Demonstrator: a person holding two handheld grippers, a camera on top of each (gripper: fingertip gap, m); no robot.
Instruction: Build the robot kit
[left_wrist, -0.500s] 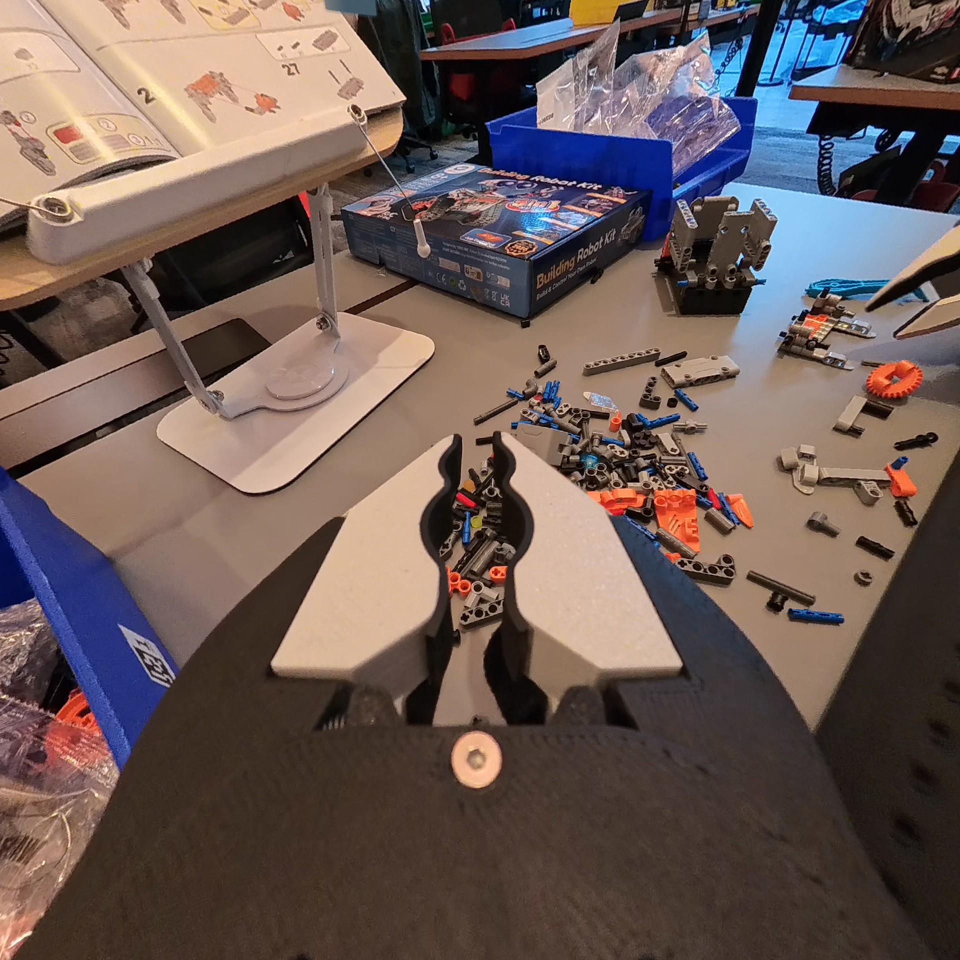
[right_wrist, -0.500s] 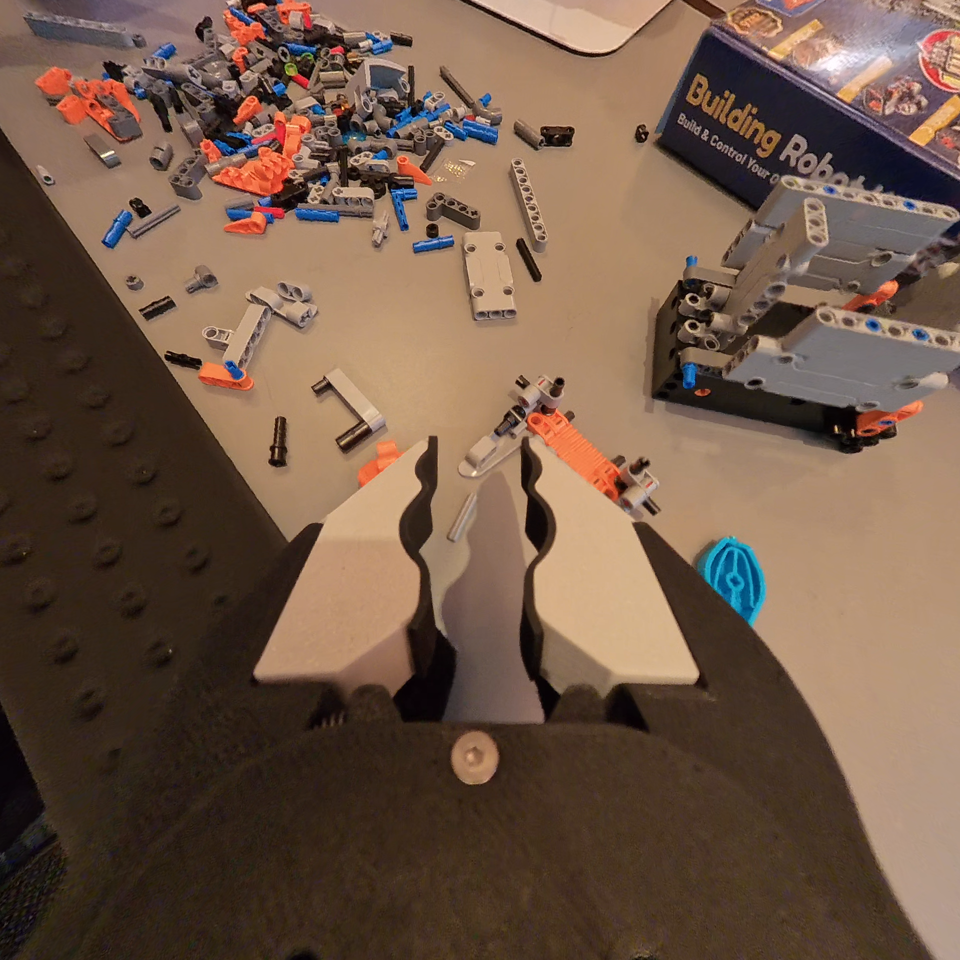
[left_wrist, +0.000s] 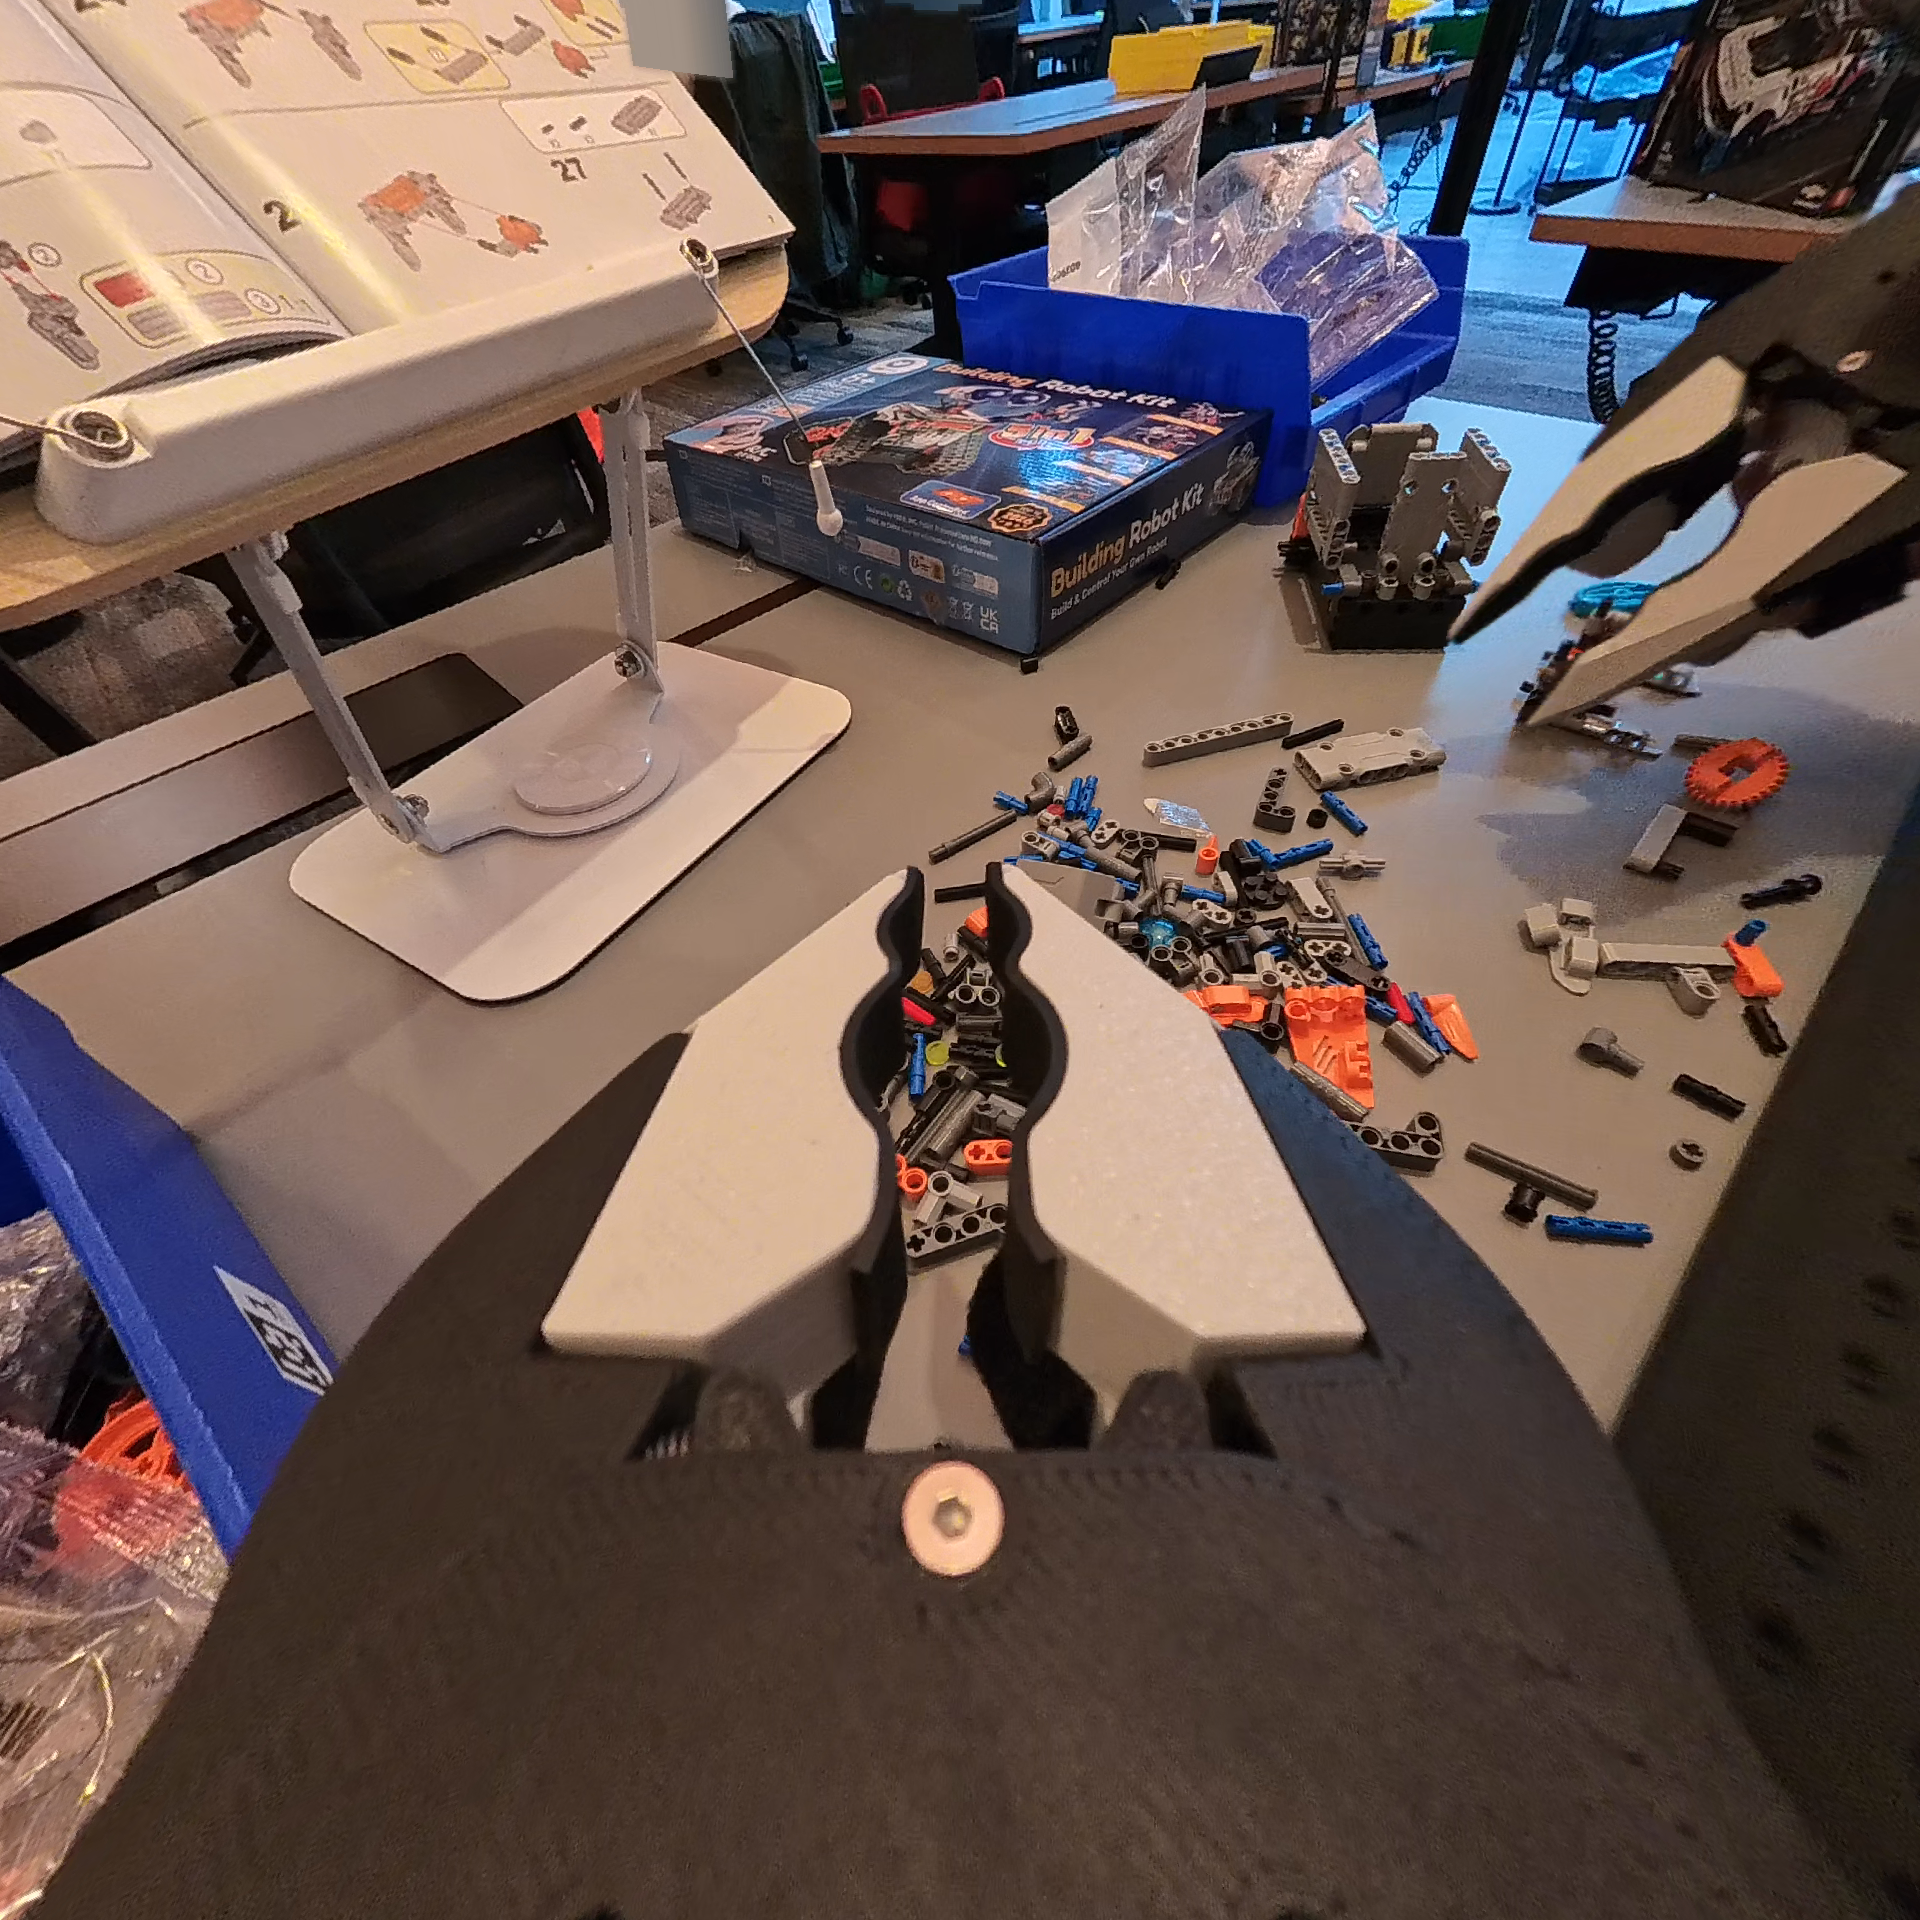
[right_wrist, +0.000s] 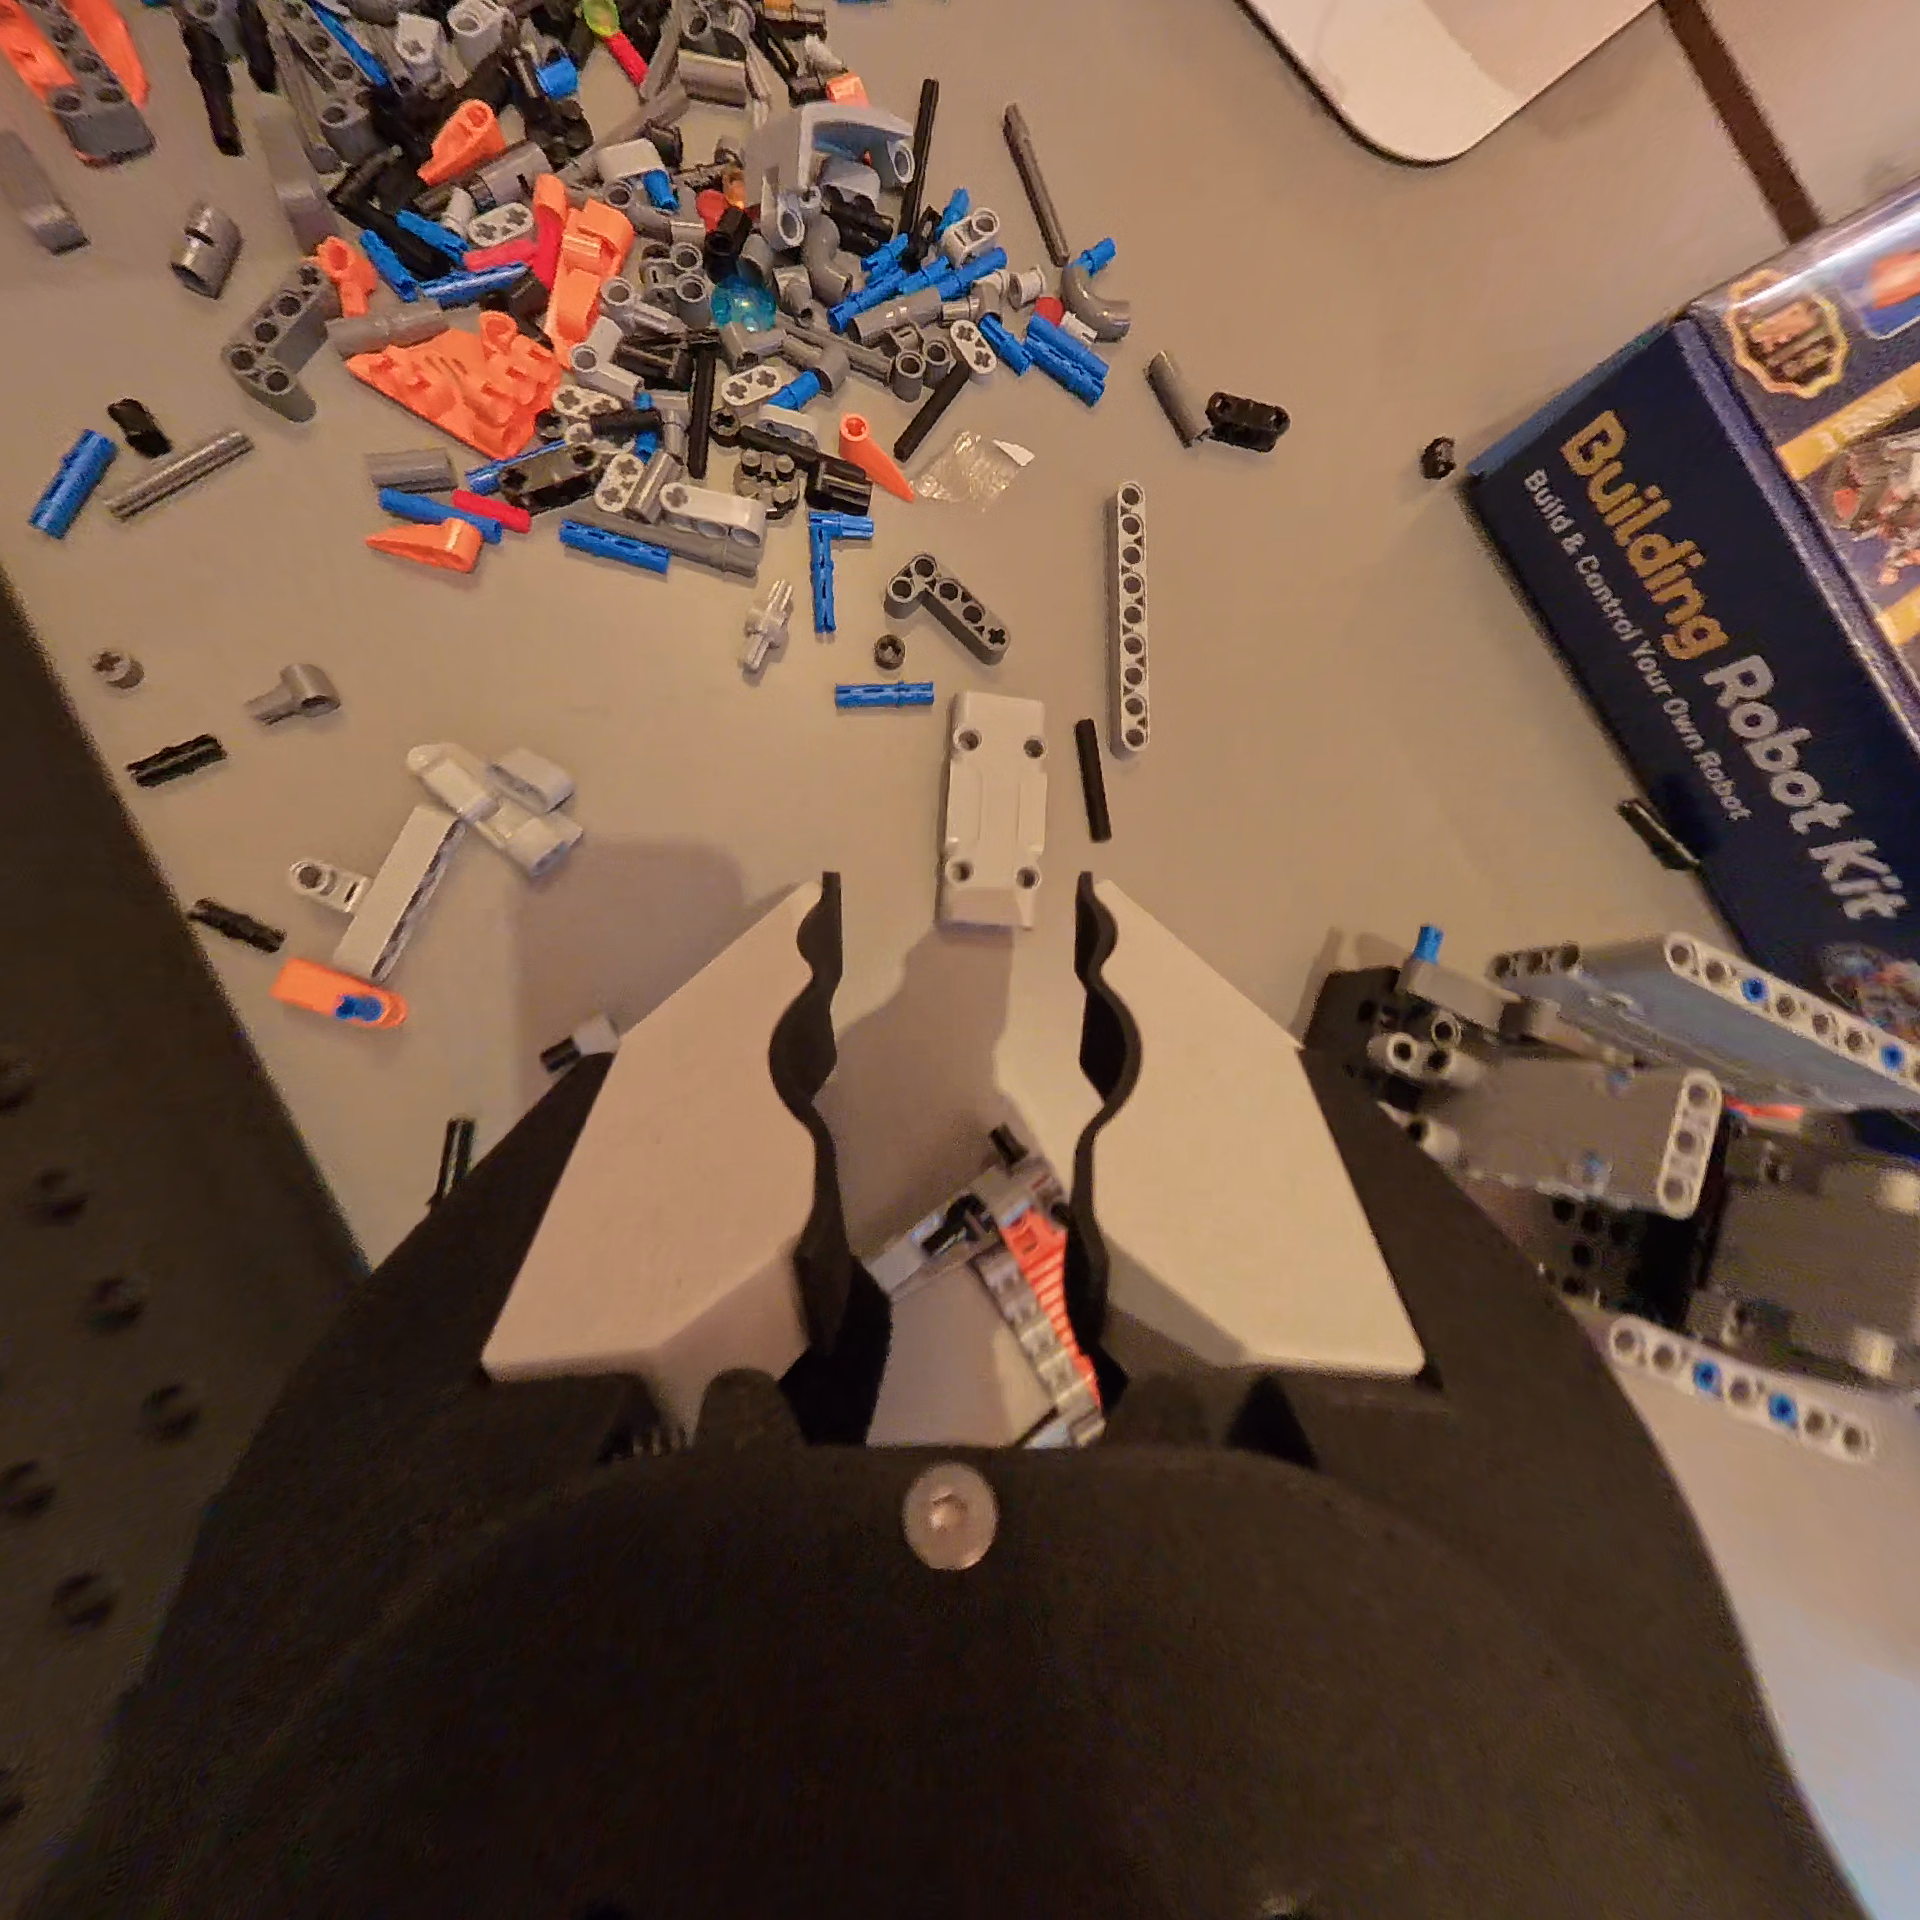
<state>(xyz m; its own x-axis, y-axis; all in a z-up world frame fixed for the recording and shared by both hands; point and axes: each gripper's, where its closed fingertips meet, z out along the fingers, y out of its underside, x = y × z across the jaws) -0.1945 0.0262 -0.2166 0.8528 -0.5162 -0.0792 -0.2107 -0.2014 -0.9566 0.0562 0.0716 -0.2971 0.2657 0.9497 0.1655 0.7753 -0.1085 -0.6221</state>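
Right wrist view: right gripper (right_wrist: 954, 883) gaping, empty, over small grey-and-orange brick assembly (right_wrist: 1023, 1262); left gripper (left_wrist: 954, 883) nearly closed, empty; clipping grey-and-black brick model (right_wrist: 1621, 1132) alongside looks likely.

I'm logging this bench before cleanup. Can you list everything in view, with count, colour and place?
table: one, grey, under everything.
parts pile: many, grey, black, blue, orange, mid-table ahead of the left claw.
kit box: one, dark blue, behind the pile.
model: one, grey on black, right of the box.
small assembly: one, grey and orange, below the right claw.
gear: one, orange, right side.
book stand: one, white, left, holding an open manual.
bins: two, blue, far side and near left, holding plastic bags.
left claw: nearly closed, empty, above the pile.
right claw: open, empty, over the small assembly.
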